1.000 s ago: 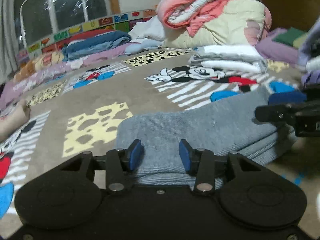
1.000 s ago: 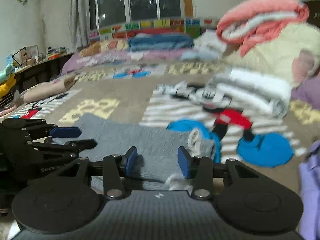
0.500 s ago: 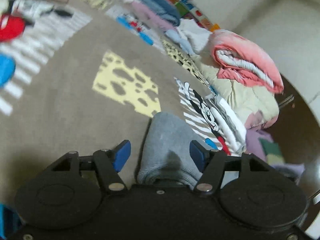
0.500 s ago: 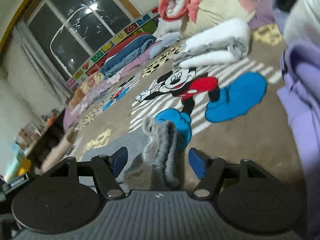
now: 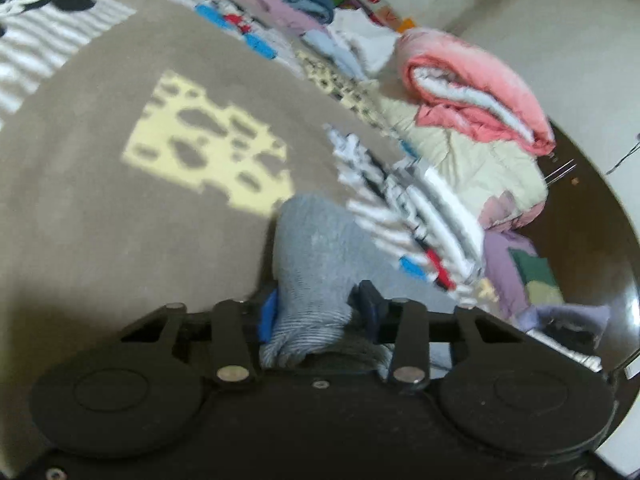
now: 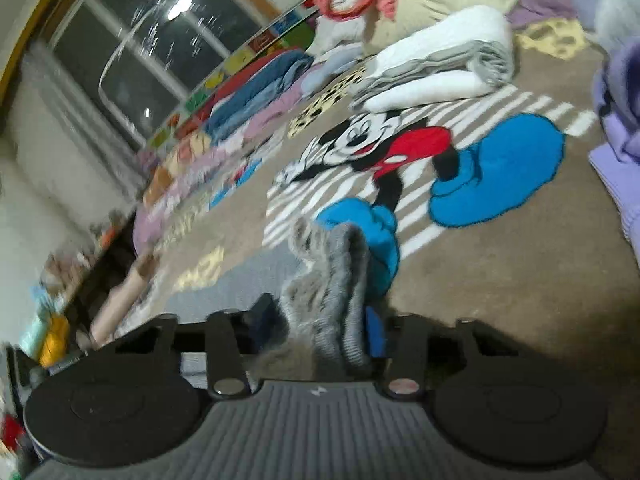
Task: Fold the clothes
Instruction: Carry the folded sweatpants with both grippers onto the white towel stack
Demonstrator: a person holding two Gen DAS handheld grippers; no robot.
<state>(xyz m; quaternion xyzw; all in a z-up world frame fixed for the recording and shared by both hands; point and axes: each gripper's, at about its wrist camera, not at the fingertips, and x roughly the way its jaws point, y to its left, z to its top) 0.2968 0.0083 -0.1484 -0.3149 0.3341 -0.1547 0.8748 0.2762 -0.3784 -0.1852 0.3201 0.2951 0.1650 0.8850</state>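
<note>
A folded grey knitted garment [image 5: 316, 256] lies on the brown cartoon-print blanket [image 5: 120, 208]. My left gripper [image 5: 318, 312] is shut on one end of it, the blue pads pressing the bunched grey knit. In the right wrist view my right gripper [image 6: 320, 328] is shut on the other end of the grey garment [image 6: 336, 276], whose layered edges stand up between the fingers. Both views are tilted and blurred.
A folded white and grey stack [image 6: 444, 60] lies beyond on the blanket, also in the left wrist view [image 5: 436, 216]. A pink and cream quilt pile [image 5: 476, 92] sits behind. Lilac clothes [image 6: 620, 120] lie at right. Folded blue clothes [image 6: 260, 92] line the window side.
Both grippers have closed from wide open onto the ends of the grey garment. Both cameras have tilted and the garment ends are bunched and raised.
</note>
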